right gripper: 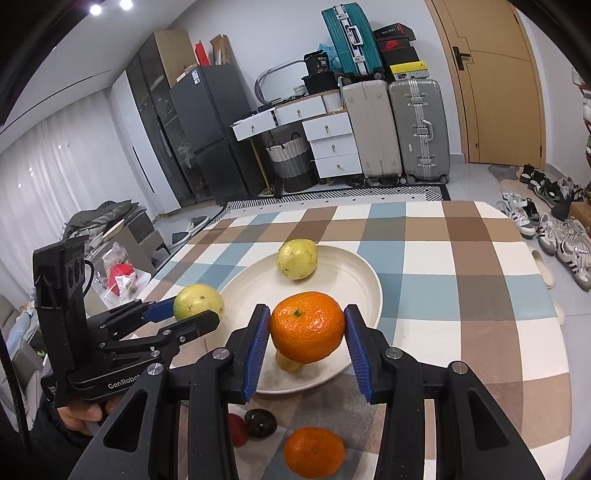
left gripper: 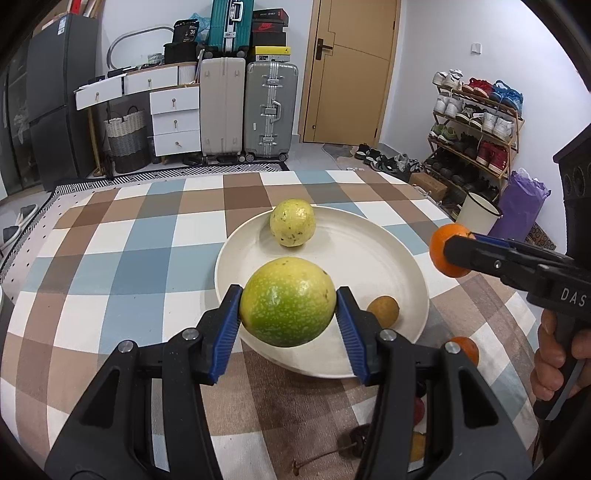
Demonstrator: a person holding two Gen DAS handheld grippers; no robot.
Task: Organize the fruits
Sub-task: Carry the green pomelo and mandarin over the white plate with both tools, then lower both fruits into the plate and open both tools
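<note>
Now we carry fruit toward the plate (left gripper: pixel 413 266).
Left gripper (left gripper: pixel 288 306) jaws clamp the firm green fruit (left gripper: pixel 288 302) sideways; right gripper (right gripper: pixel 307 328) jaws pinch a soft orange (right gripper: pixel 307 326).

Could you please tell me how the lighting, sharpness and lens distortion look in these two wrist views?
Left wrist view: evenly lit, sharp, soft shadow under the speckled green-yellow round fruit on the cream round plate; dark vignette at the corners. Right wrist view: two ceiling spotlights glare top left, the white curtain is bright, the checked tablecloth bows from fisheye.
</note>
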